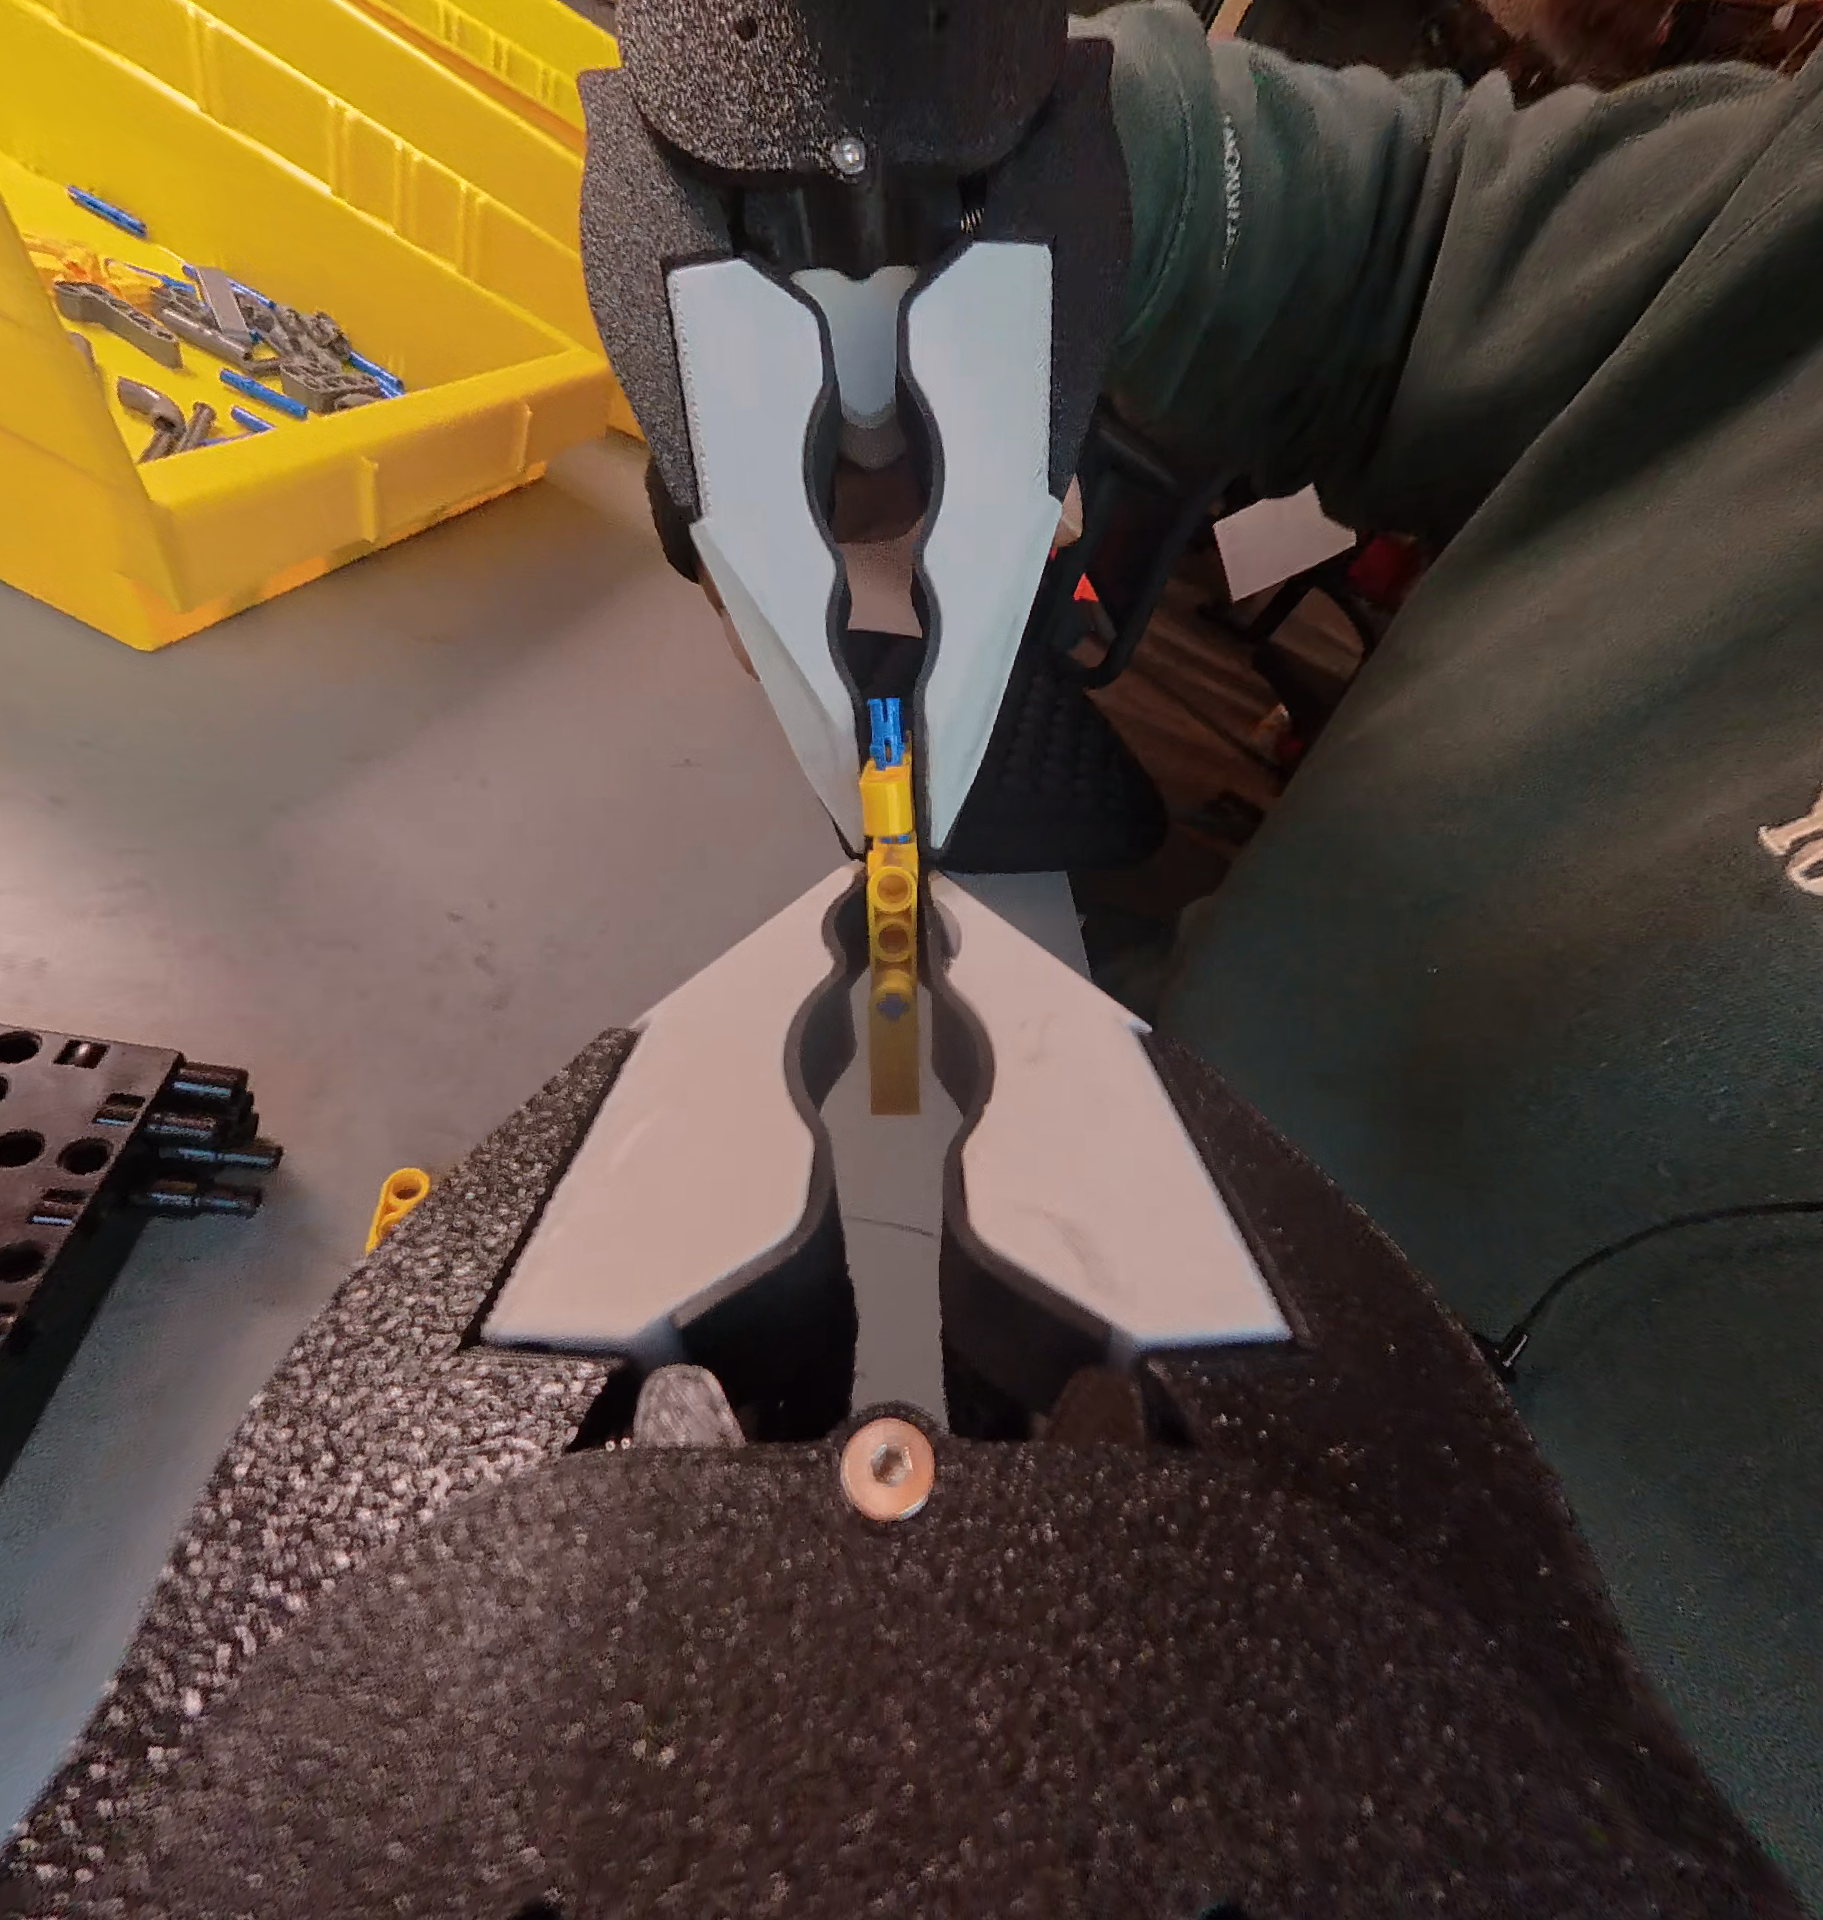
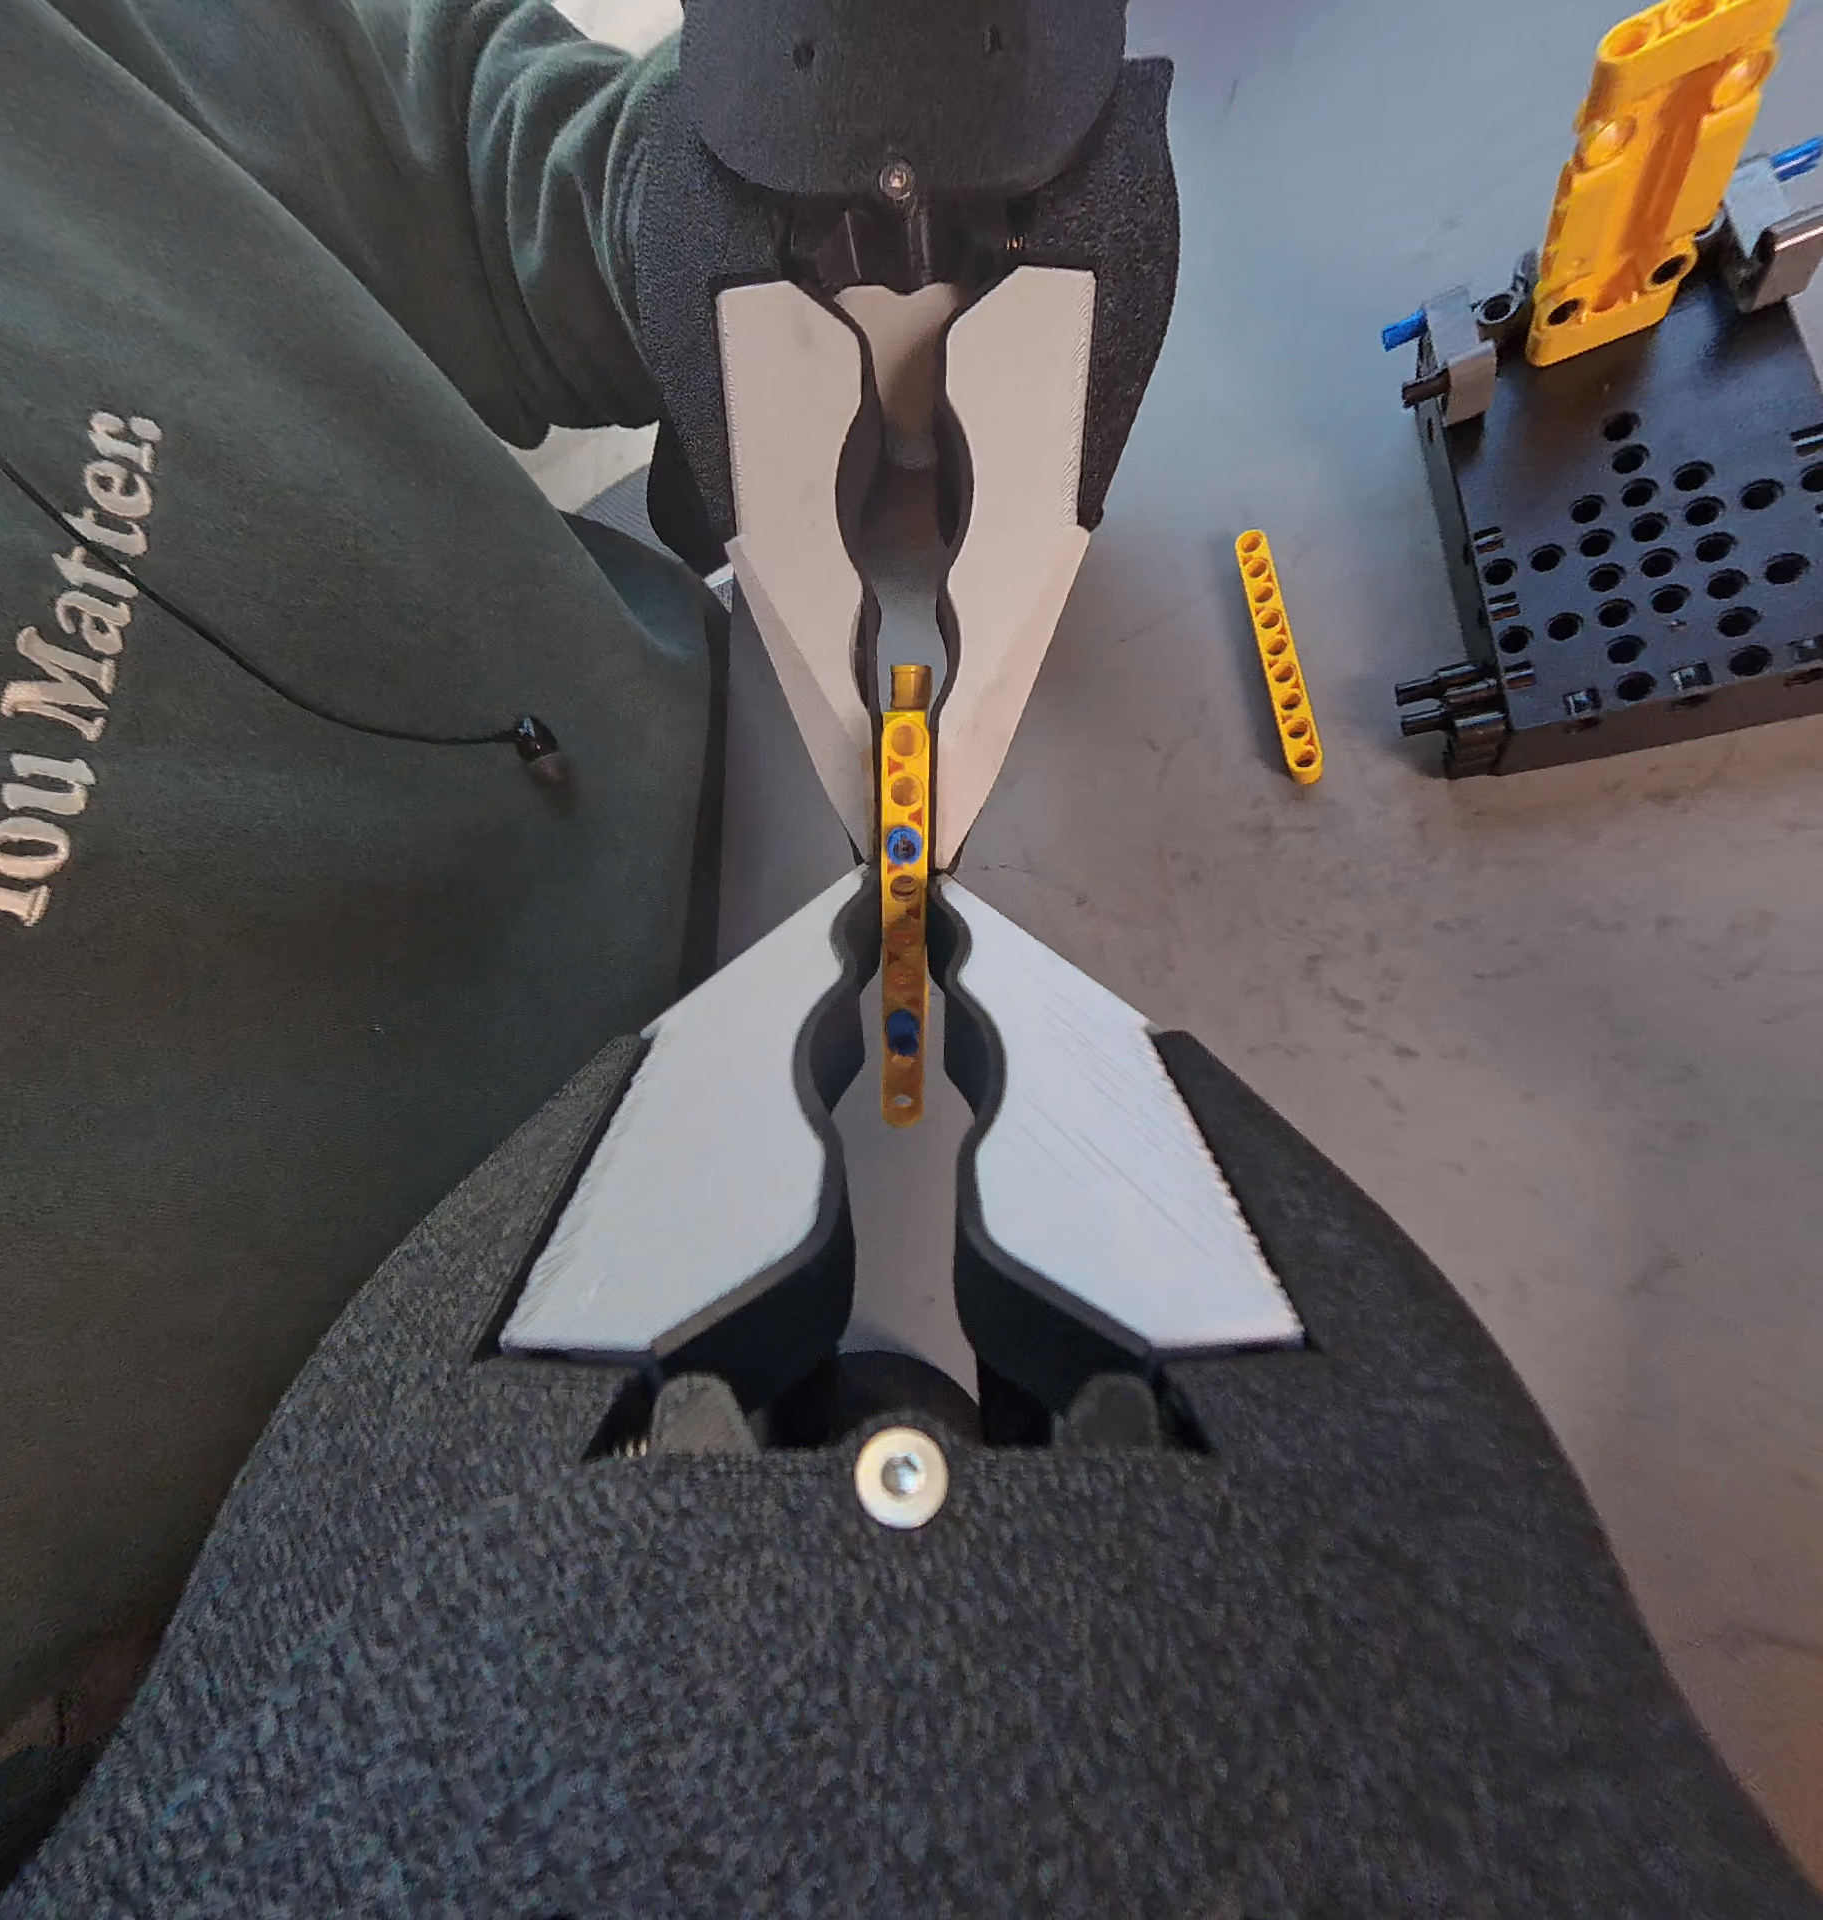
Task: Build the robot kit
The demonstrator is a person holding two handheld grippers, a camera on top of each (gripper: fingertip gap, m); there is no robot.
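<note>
Two grippers met tip to tip over the bench (image 2: 1302, 1039).
Left gripper (image 1: 894, 883) and right gripper (image 2: 905, 883) each had jaws clenched on one yellow beam (image 2: 905, 935); a second beam (image 2: 1279, 655) lay at two o'clock.

Item 1: dark green sweatshirt (image 2: 294, 1039), chest panel. Pale embroidered lettering (image 2: 65, 665), two words in a serif face, runs sideways in the right wrist view. Only its cut-off end (image 1: 1821, 862) shows at the edge of the left wrist view.

Item 2: sleeve (image 1: 1333, 312) of the same garment. A small vertical line of stitched characters (image 1: 1229, 197), probably a maker's mark, too fine to read.
</note>
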